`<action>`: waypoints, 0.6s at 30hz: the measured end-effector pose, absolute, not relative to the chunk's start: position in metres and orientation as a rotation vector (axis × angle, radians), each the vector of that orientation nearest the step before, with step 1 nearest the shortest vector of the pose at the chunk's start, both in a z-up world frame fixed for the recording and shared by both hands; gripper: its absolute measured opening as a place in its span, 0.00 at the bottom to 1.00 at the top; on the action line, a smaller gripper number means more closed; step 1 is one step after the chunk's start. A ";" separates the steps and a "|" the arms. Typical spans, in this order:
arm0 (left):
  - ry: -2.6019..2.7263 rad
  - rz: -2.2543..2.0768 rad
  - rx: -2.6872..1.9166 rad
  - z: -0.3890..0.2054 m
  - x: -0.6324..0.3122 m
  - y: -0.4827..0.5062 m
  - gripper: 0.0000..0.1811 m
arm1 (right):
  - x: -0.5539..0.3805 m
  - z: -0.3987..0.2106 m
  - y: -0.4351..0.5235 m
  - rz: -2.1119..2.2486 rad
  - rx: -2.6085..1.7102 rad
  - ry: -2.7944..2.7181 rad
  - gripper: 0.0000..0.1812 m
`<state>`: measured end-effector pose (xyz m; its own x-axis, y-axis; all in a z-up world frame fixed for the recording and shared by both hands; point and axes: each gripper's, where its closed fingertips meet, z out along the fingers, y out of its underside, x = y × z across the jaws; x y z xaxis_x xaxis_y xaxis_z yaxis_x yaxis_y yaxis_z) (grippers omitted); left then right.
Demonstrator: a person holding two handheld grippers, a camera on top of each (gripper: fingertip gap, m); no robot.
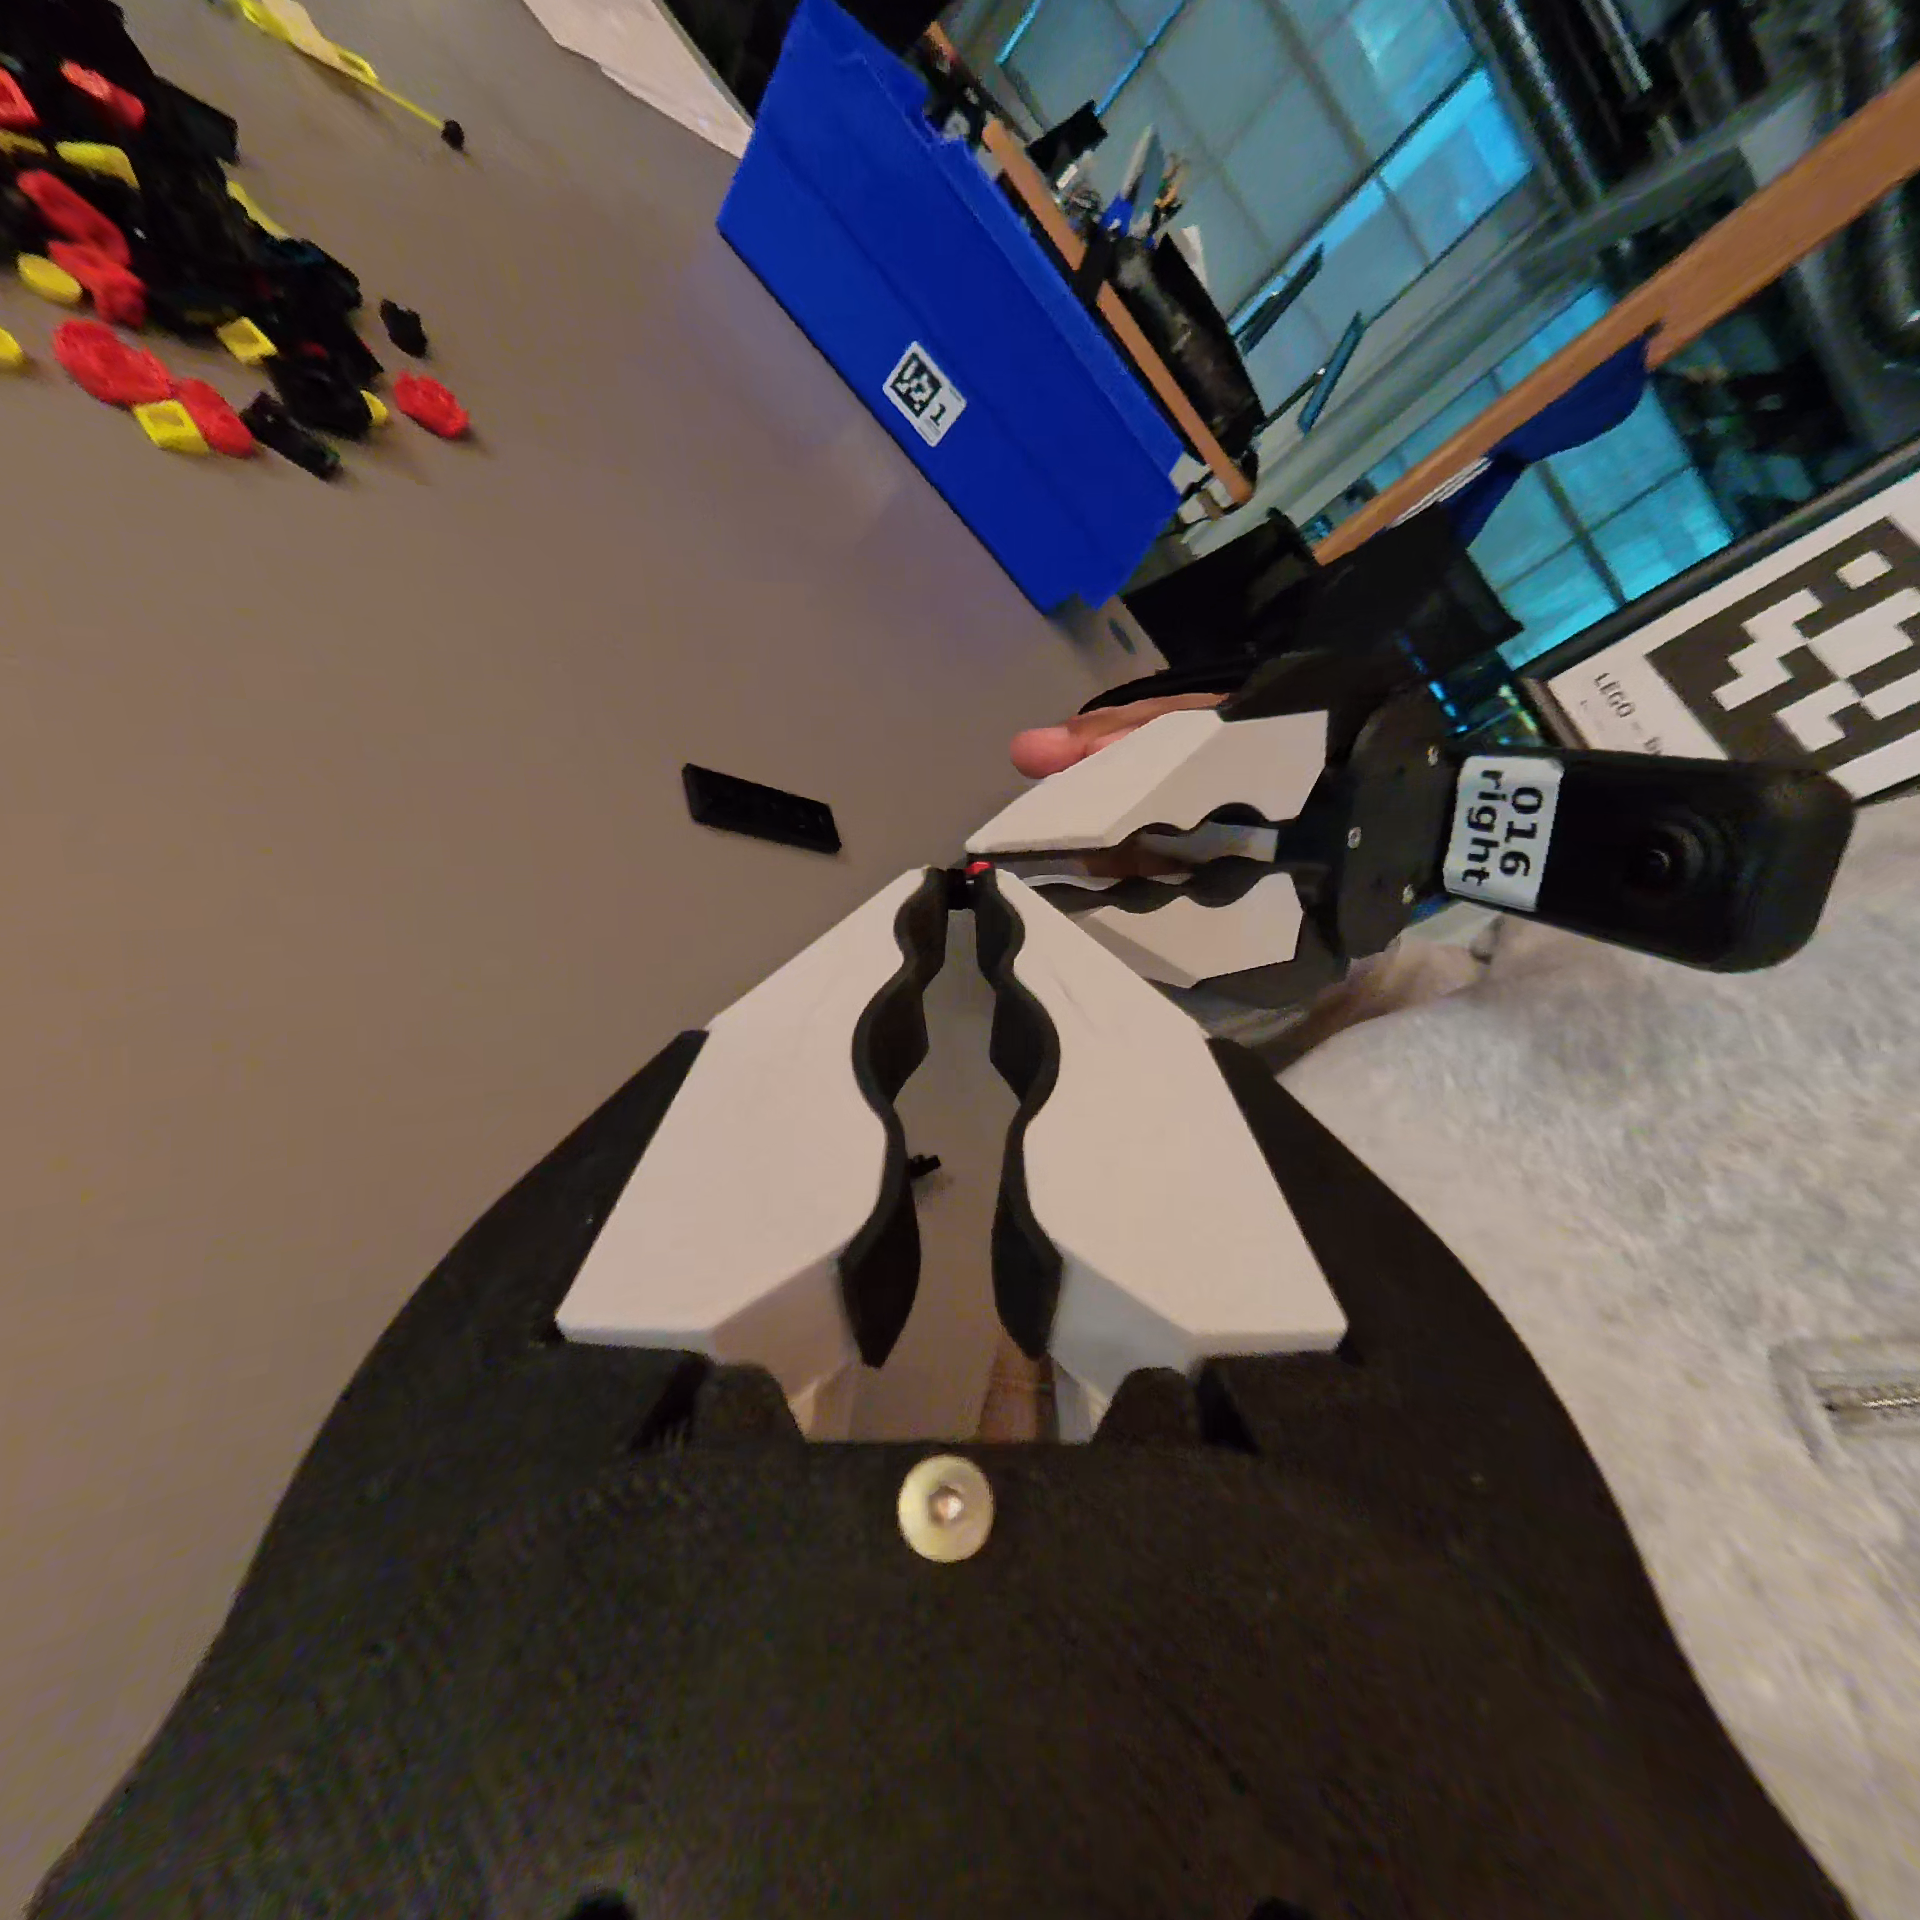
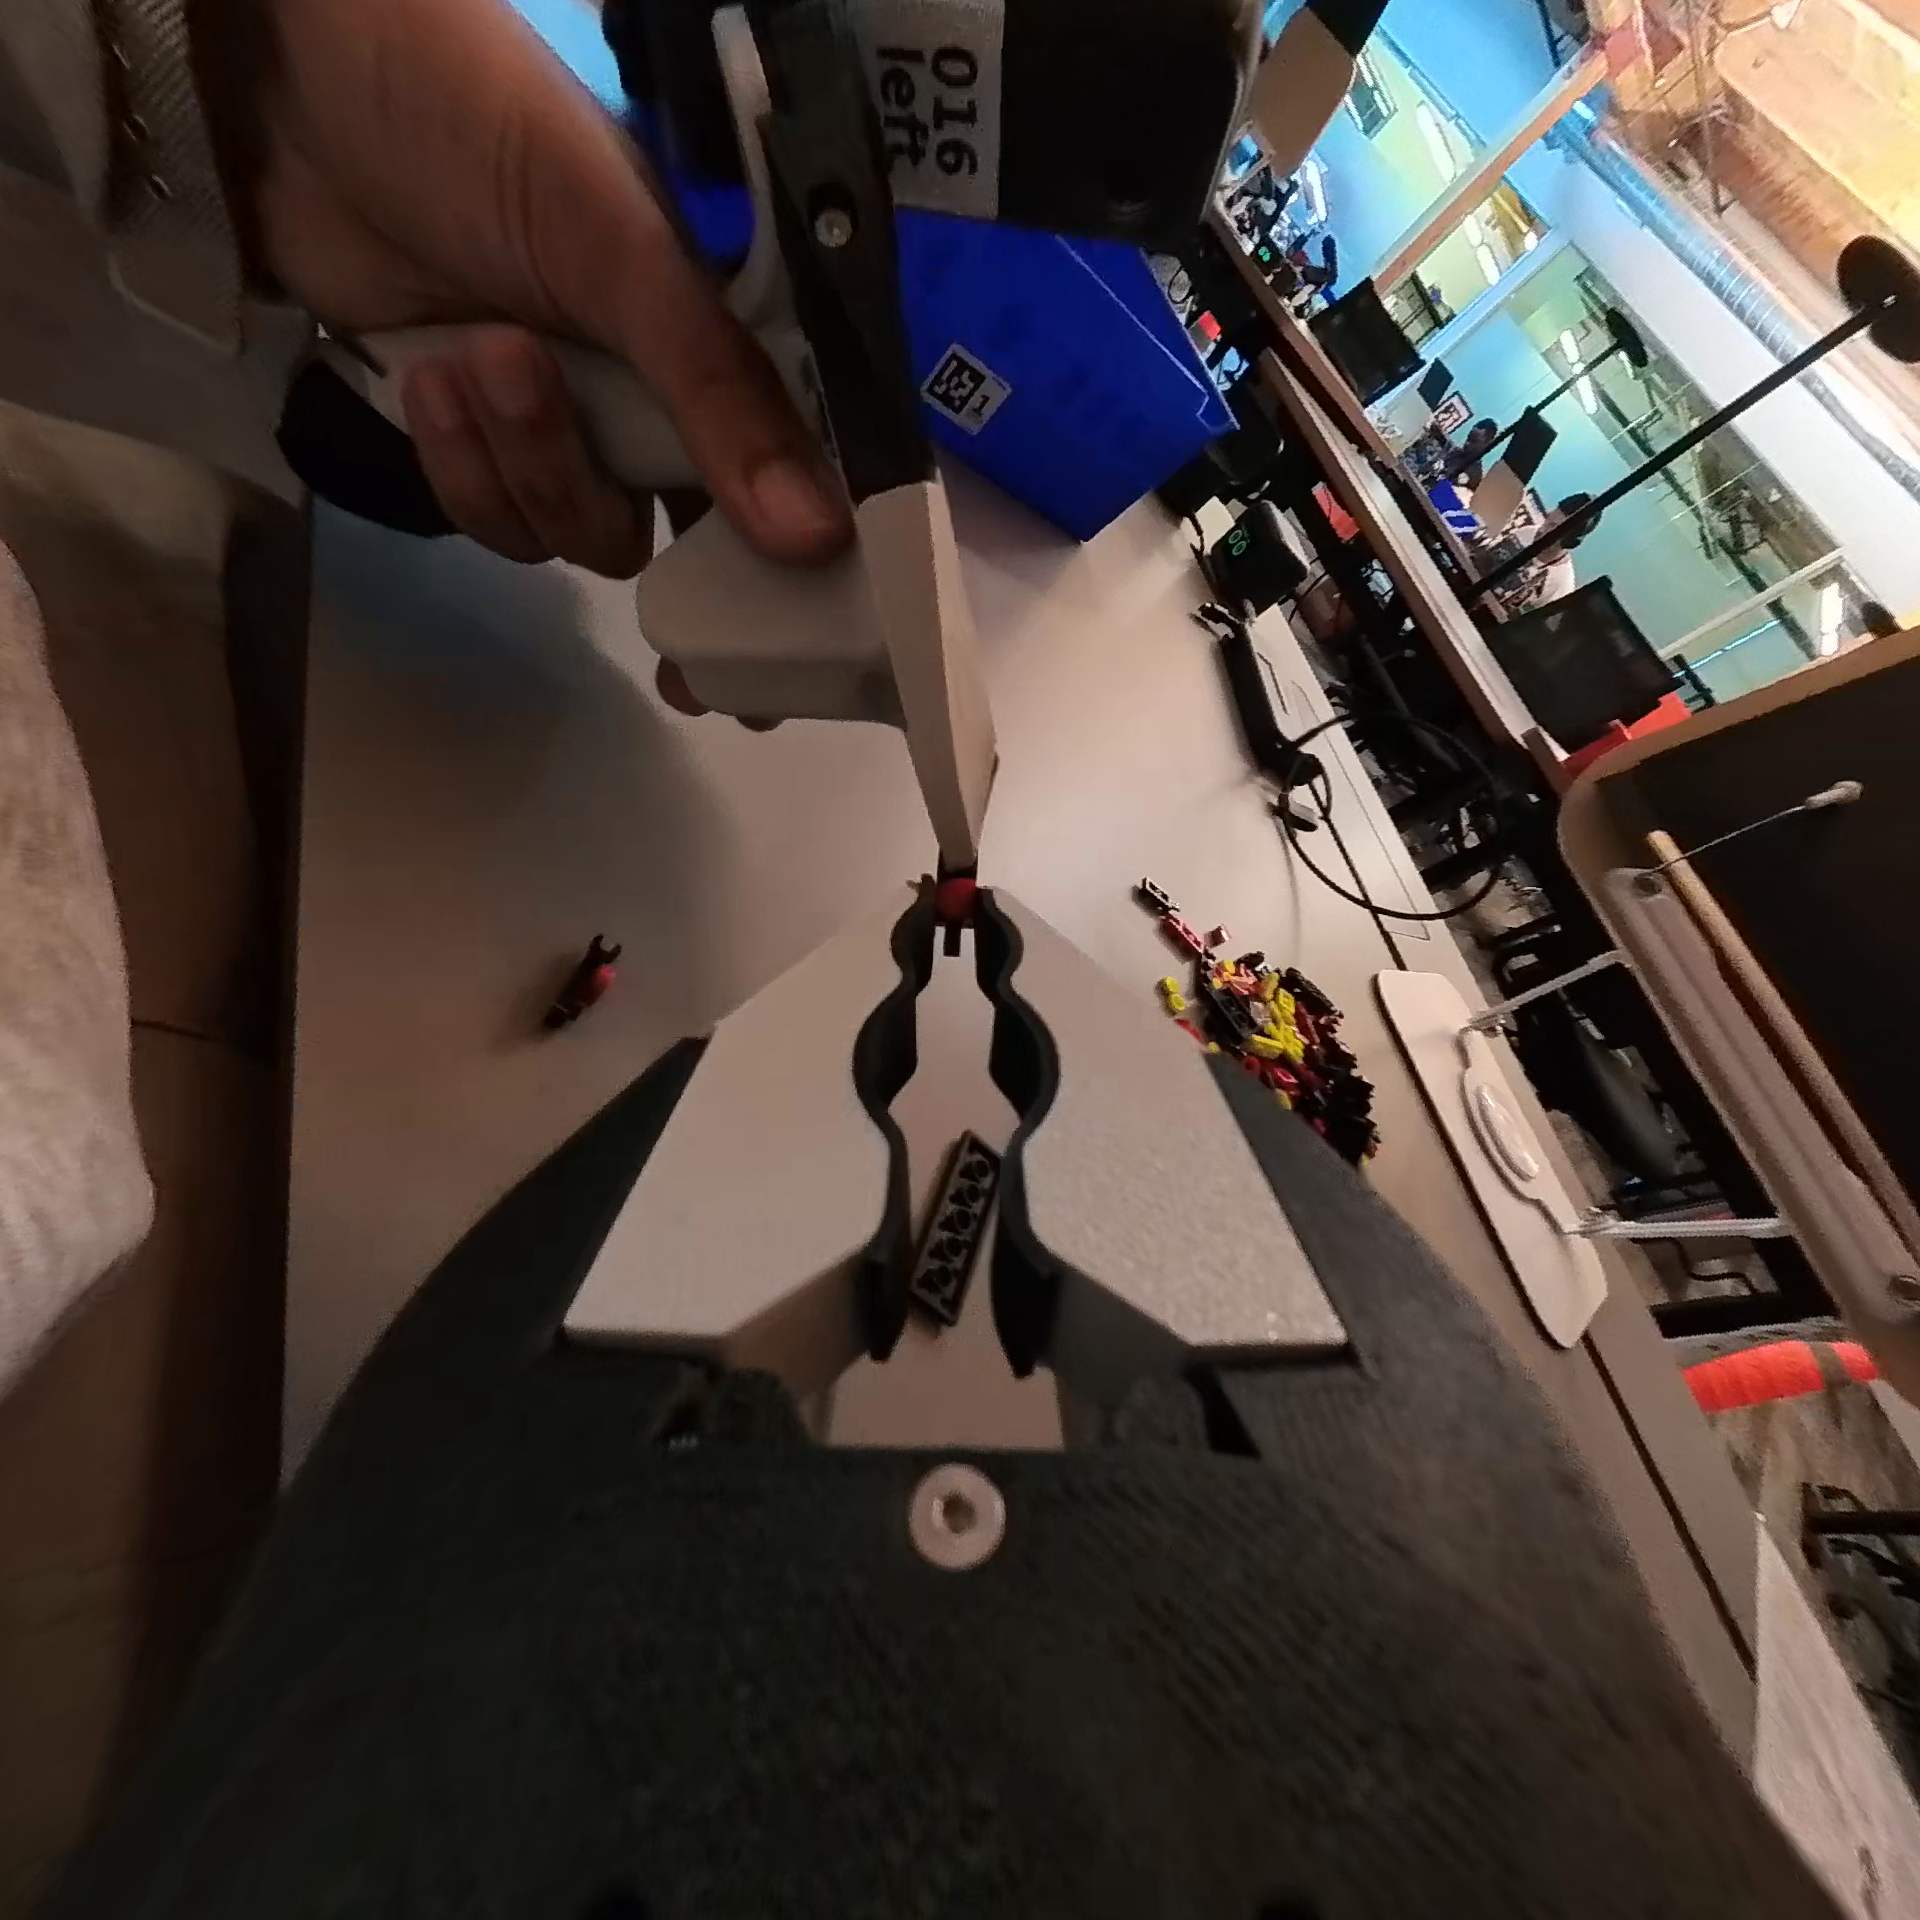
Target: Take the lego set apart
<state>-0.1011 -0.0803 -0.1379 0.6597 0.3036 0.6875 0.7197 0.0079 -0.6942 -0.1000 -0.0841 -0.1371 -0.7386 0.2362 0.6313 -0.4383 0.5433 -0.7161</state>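
Observation:
A small red and black lego piece (image 1: 975,869) is pinched between the tips of both grippers above the grey table (image 1: 416,831). My left gripper (image 1: 961,883) is shut on its black end. My right gripper (image 1: 982,847) reaches in from the right and is shut on its red end. In the right wrist view the piece (image 2: 954,900) sits at my right gripper's (image 2: 954,920) tips, and the left gripper (image 2: 956,857) comes down onto it from above, held by a hand (image 2: 499,312). How the piece's parts join is hidden by the fingertips.
A black plate (image 1: 761,808) lies on the table below the grippers and shows between the right fingers (image 2: 956,1226). A small black and red piece (image 2: 587,982) lies apart. A pile of red, yellow and black pieces (image 1: 156,260) and a blue bin (image 1: 935,332) stand farther off. Less than 4 cm separates the two grippers' tips. The black plate (image 1: 761,808) is about 9 cm from my left fingertips. Seen from the right wrist view (image 2: 956,1215) as well.

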 end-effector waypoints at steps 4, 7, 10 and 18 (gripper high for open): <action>-0.860 -0.338 -1.611 -0.137 -0.102 -0.080 0.03 | -0.101 -0.136 -0.083 1.188 0.185 -2.050 0.02; -0.856 -0.295 -1.627 -0.137 -0.103 -0.080 0.03 | -0.101 -0.136 -0.083 1.142 0.210 -2.026 0.03; -0.845 -0.242 -1.650 -0.136 -0.104 -0.080 0.03 | -0.102 -0.134 -0.082 1.133 0.214 -2.017 0.03; -0.814 -0.124 -1.717 -0.138 -0.105 -0.079 0.04 | -0.103 -0.135 -0.081 1.115 0.222 -2.012 0.02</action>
<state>-0.1050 -0.0791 -0.1377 0.7517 0.4504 0.4818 0.5730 -0.0843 -0.8152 -0.1030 -0.0807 -0.1352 -0.6589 0.2164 0.7204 -0.4961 0.5949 -0.6324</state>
